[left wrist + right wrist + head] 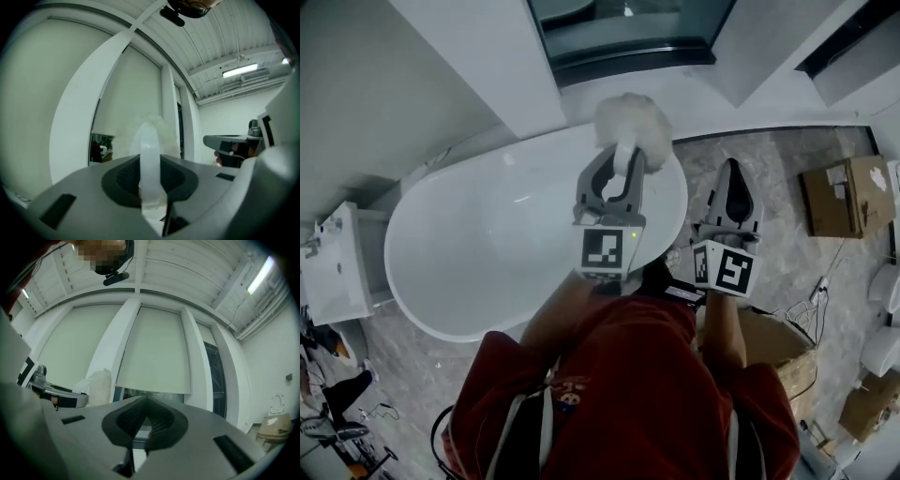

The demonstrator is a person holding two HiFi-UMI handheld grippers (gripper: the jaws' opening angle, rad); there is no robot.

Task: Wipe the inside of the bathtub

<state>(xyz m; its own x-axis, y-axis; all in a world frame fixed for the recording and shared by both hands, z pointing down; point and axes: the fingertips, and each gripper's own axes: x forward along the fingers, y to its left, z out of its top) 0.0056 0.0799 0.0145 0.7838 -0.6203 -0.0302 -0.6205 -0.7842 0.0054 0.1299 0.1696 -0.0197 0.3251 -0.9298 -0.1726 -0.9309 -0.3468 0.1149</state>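
Duster (630, 120) clamped by its handle in left gripper (617, 173), raised over the right end of the tub (478, 246), not touching it. Right gripper (732, 183) pinched closed, empty. Risk: the slim handle may twist in the jaws when pressed on the curved wall.

Duster (630, 122) in left tongs (616, 178) above the bathtub (487, 244), right tongs (733, 192) beside it.

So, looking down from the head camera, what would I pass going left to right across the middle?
White cabinet → bathtub → left gripper, shut on a fluffy white brush → right gripper → cardboard box.
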